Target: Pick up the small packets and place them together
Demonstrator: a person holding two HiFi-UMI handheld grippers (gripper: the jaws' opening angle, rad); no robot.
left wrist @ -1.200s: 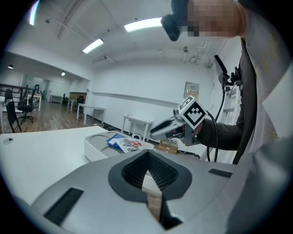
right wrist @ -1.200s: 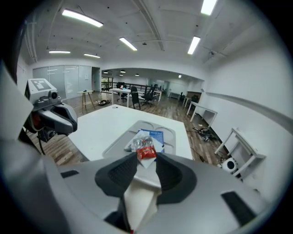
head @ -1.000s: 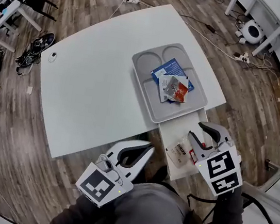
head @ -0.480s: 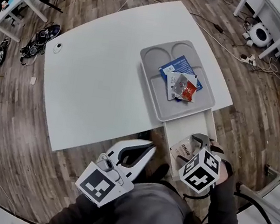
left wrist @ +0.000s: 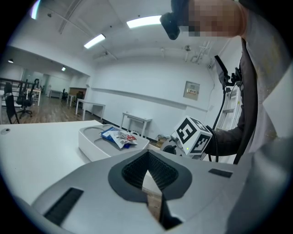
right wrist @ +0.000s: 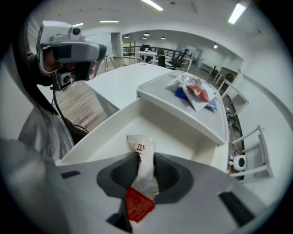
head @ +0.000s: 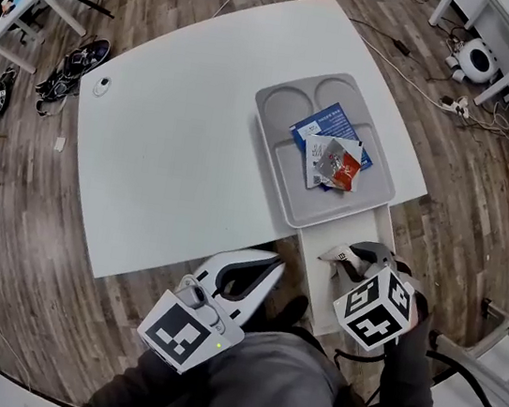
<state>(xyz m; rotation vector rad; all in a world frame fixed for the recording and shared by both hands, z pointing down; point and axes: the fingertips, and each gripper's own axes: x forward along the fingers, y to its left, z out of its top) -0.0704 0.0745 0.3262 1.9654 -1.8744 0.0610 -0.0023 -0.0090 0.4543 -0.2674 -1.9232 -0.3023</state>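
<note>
The right claw (head: 346, 256) was seen clamped on a small clear packet (right wrist: 139, 148), its 2 jaws having just been closing onto it. The packet was gripped upright between the pads. A red patch was shown at its lower end, and the dark print at its top could not be read. It was held above the floor of a white open box (head: 313, 284), which was set against the desk's (head: 169, 138) near edge at the right corner. By that corner a grey tray (head: 282, 178) was placed on the desk. In it, a blue packet (head: 321, 123) with white print too small to be read was overlain by a silvery packet (head: 332, 160) with a red corner. The left claw (head: 276, 264) was held off the desk's near edge, its jaws brought together with nothing between them. Black-and-white square markers were carried on the cube (head: 374, 306) of the right claw.
</note>
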